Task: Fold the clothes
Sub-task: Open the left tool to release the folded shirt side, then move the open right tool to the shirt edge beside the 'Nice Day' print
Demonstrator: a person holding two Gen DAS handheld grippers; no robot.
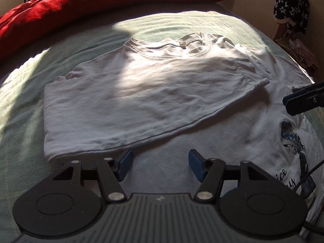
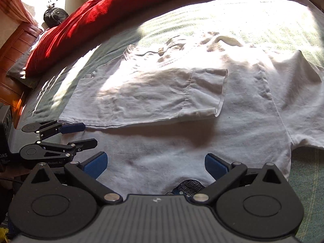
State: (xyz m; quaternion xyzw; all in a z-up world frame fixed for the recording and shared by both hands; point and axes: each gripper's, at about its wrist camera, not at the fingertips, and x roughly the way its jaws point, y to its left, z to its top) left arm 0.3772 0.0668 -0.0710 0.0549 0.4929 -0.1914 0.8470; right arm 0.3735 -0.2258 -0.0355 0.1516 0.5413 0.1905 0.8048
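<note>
- The T-shirt (image 1: 141, 93) lies spread on the bed cover (image 1: 24, 105), its collar (image 1: 168, 47) on the far side.
- One side panel with its sleeve (image 2: 204, 93) is folded over onto the shirt's middle.
- The duvet (image 1: 85, 2) lies bunched along the bed's far edge, behind the shirt.
- The left gripper (image 1: 160, 165) sits at the shirt's near edge, jaws apart.
- The right gripper (image 2: 156, 165) is to its right, over the print (image 1: 293, 141), possibly just above the cloth.
</note>
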